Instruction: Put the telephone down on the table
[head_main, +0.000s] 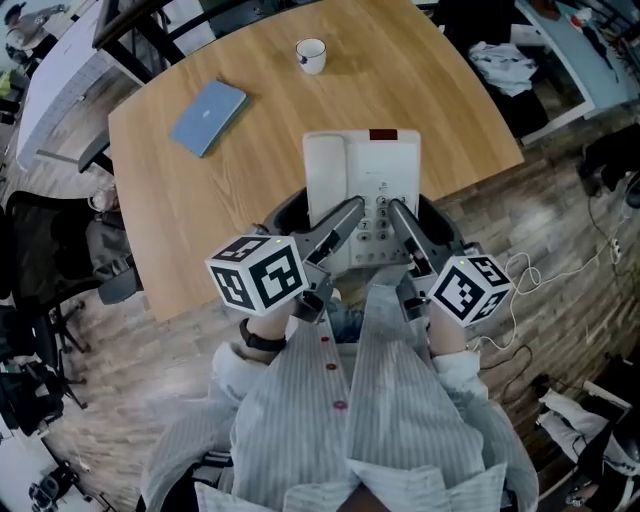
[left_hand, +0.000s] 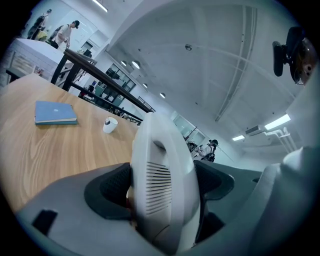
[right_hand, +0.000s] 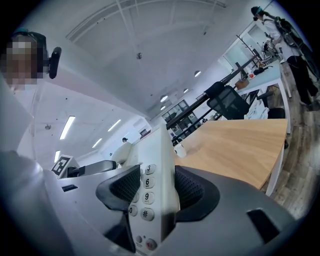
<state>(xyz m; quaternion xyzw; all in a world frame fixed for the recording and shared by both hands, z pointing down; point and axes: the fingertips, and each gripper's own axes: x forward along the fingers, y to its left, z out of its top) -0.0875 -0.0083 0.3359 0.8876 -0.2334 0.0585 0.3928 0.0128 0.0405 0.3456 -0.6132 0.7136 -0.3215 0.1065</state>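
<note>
now | left tool (left_hand: 162, 190), right tool (right_hand: 156, 190) clamp telephone (head_main: 362, 175) | digits (right_hand: 148, 183) legible only in right gripper view

The telephone (head_main: 362, 190) is at the tabletop's (head_main: 450, 100) near edge, the left gripper (head_main: 345, 215) on its left side, the right gripper (head_main: 400, 215) on its right. A book (head_main: 208, 116) lies farther back to the left; a cup (head_main: 311, 55) stands behind the telephone, near the far edge
</note>
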